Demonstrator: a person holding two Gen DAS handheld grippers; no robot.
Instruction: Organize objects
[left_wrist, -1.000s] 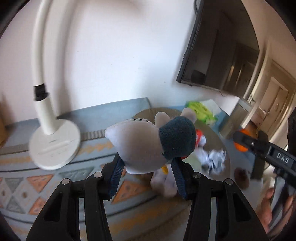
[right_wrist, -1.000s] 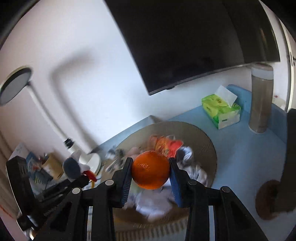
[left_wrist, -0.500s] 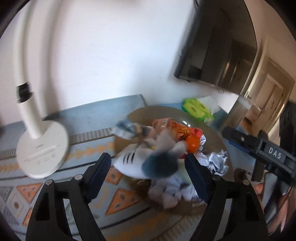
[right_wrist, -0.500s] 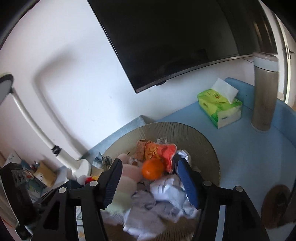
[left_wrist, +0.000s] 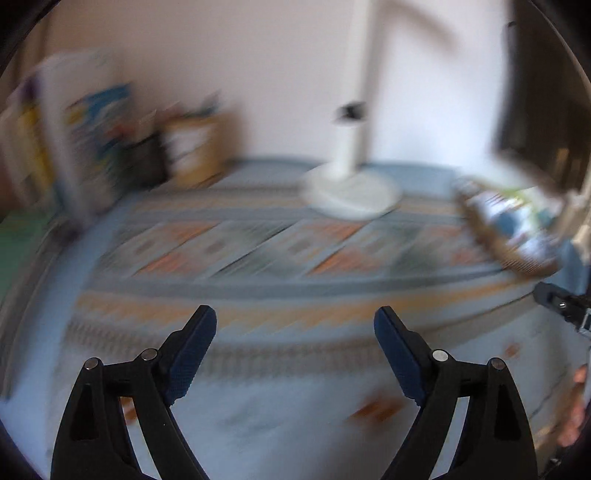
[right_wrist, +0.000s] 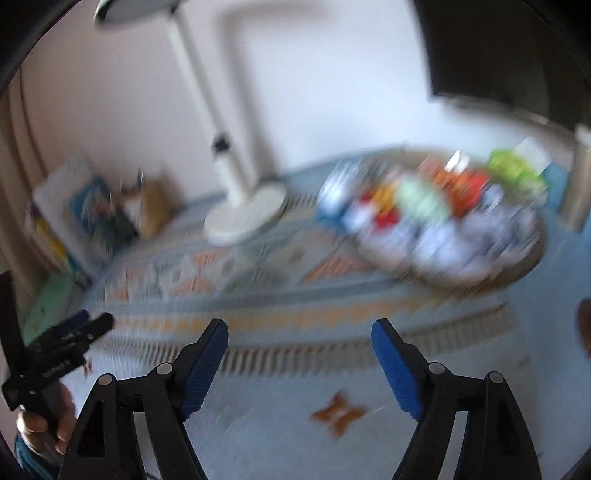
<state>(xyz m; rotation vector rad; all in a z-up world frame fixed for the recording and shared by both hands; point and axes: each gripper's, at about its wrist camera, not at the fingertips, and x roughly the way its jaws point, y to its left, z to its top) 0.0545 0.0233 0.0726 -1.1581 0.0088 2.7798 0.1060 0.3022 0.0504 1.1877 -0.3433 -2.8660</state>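
My left gripper (left_wrist: 295, 332) and right gripper (right_wrist: 299, 343) both hang spread and empty over the patterned cloth (right_wrist: 258, 317). The filled basket (right_wrist: 517, 273) sits far right, lamp base (right_wrist: 245, 218) beside it, blurred books (left_wrist: 85, 147) far left.

Left tool (left_wrist: 295, 321) at 6 o'clock, fingers spread wide, nothing between blue pads (left_wrist: 192, 354). Whole view motion-blurred. Patterned cloth (left_wrist: 258, 254) covers desk. White lamp base (left_wrist: 352, 190) at 12 o'clock. Woven basket (left_wrist: 513, 254) of blurred items at 3 o'clock. Books (left_wrist: 74, 147) and tan box (left_wrist: 195, 147) at 10 o'clock. Right tool tip (left_wrist: 561, 304) at 4 o'clock.
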